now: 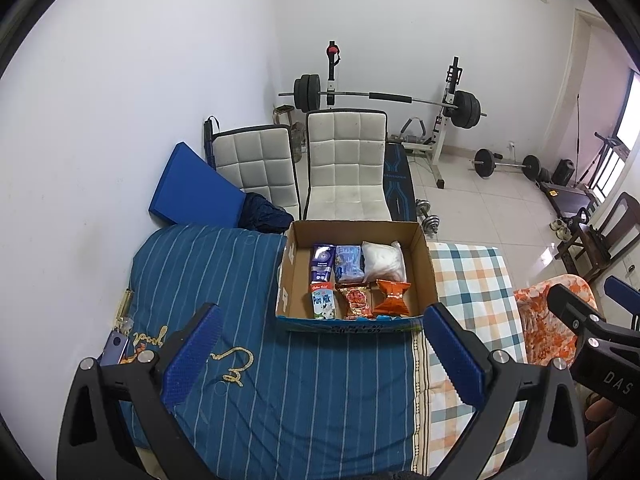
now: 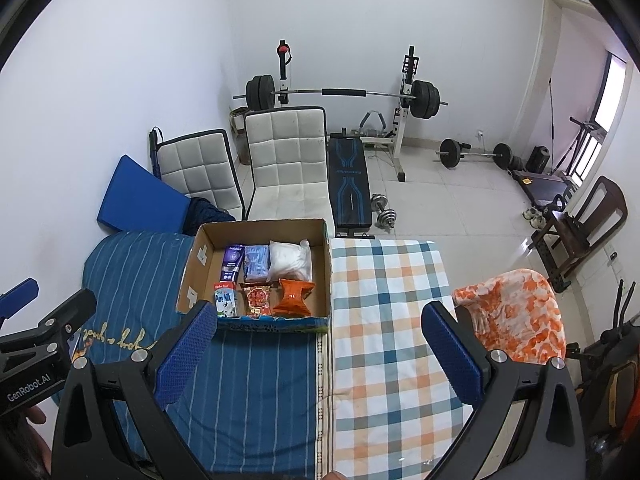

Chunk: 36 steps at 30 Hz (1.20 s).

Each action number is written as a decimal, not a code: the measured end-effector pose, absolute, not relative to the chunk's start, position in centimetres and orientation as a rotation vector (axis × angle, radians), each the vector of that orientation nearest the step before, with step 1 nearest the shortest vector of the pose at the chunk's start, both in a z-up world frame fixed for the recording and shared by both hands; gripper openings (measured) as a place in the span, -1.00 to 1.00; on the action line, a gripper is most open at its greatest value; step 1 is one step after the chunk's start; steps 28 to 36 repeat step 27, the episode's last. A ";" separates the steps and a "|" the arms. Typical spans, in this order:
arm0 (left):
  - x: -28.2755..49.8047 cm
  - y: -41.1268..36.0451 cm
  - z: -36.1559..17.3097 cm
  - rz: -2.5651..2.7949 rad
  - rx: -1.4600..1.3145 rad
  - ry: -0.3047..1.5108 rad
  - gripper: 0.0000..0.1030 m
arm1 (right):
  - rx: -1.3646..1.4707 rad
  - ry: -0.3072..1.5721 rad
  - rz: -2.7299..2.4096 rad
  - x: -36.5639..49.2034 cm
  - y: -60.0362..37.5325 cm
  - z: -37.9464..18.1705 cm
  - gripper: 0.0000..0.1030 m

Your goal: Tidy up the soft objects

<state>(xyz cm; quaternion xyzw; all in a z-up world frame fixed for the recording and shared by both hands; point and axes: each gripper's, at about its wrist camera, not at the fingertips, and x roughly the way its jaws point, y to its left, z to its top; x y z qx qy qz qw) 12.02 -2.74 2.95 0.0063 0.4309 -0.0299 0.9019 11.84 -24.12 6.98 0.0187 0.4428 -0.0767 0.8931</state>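
Blue striped quilt (image 1: 248, 360) spreads under and ahead of your left gripper (image 1: 320, 354); a checked sheet (image 2: 384, 320) lies under and ahead of your right gripper (image 2: 320, 354). The two cloths meet edge to edge between the grippers.

Cardboard box (image 1: 426, 264), open-topped, sits on the quilt straight ahead of the left gripper, ahead and left of the right one. Its right wall lines up with the seam between quilt and sheet.

Orange-and-white blanket (image 2: 516, 316) is bunched just beyond your right gripper's right finger, at the sheet's right edge.

Inside the box, six soft packs in two rows. Far row, left to right: purple pouch (image 1: 323, 261), pale blue pack (image 1: 349, 263), white bag (image 1: 383, 261). Near row: milk pouch (image 1: 322, 301), red snack pack (image 1: 356, 300), orange wrapper (image 1: 393, 298). They lie side by side, touching; the box's left part is bare floor.

Both grippers: fingers spread wide, nothing between them, hovering above the bedding, short of the box.
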 end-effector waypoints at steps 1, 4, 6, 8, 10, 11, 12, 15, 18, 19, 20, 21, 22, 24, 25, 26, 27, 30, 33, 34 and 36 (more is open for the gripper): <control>12.0 -2.7 2.9 -0.062 0.013 0.891 1.00 | 0.038 0.921 -0.158 11.9 -24.1 6.9 1.00; 12.1 -2.7 3.0 -0.063 0.010 0.891 1.00 | 0.035 0.922 -0.158 11.8 -24.1 6.9 1.00; 12.1 -2.6 3.1 -0.066 0.007 0.893 1.00 | 0.037 0.921 -0.157 11.8 -24.1 6.9 1.00; 12.1 -2.4 3.1 -0.069 0.004 0.895 1.00 | 0.036 0.923 -0.156 11.8 -24.0 6.9 1.00; 12.2 -2.4 3.2 -0.070 0.004 0.896 1.00 | 0.038 0.923 -0.157 11.7 -24.1 7.1 1.00; 12.2 -2.4 3.2 -0.070 0.003 0.896 1.00 | 0.035 0.923 -0.157 11.7 -24.1 7.1 1.00; 12.1 -2.3 3.2 -0.072 0.001 0.897 1.00 | 0.037 0.923 -0.158 11.6 -24.1 7.1 1.00; 12.1 -2.2 3.1 -0.074 -0.002 0.902 1.00 | 0.036 0.922 -0.158 11.6 -24.0 7.0 1.00; 12.2 -2.2 3.2 -0.075 -0.002 0.901 1.00 | 0.037 0.919 -0.156 11.6 -24.0 7.0 1.00; 12.2 -2.2 3.1 -0.076 0.000 0.902 1.00 | 0.036 0.917 -0.156 11.7 -24.0 7.1 1.00; 12.1 -2.2 3.1 -0.075 -0.001 0.901 1.00 | 0.035 0.918 -0.155 11.6 -24.0 7.0 1.00; 12.2 -2.2 3.1 -0.076 -0.001 0.900 1.00 | 0.036 0.917 -0.156 11.6 -24.1 7.2 1.00; 12.2 -2.1 3.2 -0.076 0.001 0.898 1.00 | 0.034 0.918 -0.155 11.7 -24.1 7.2 1.00; 12.2 -2.1 3.3 -0.077 0.003 0.890 1.00 | 0.034 0.916 -0.155 11.7 -24.1 7.2 1.00; 12.1 -2.1 3.4 -0.077 0.004 0.884 0.99 | 0.034 0.918 -0.155 11.6 -24.1 7.1 1.00; 12.1 -2.1 3.5 -0.074 0.006 0.880 1.00 | 0.035 0.918 -0.155 11.6 -24.1 7.2 1.00; 12.2 -2.1 3.5 -0.076 0.006 0.880 1.00 | 0.034 0.919 -0.153 11.5 -24.1 7.1 1.00; 12.2 -2.1 3.5 -0.076 0.006 0.880 1.00 | 0.034 0.919 -0.153 11.5 -24.1 7.1 1.00; 12.2 -2.1 3.5 -0.076 0.006 0.880 1.00 | 0.034 0.919 -0.153 11.5 -24.1 7.1 1.00; 12.2 -2.1 3.5 -0.076 0.006 0.880 1.00 | 0.034 0.919 -0.153 11.5 -24.1 7.1 1.00; 12.2 -2.1 3.5 -0.076 0.006 0.880 1.00 | 0.034 0.919 -0.153 11.5 -24.1 7.1 1.00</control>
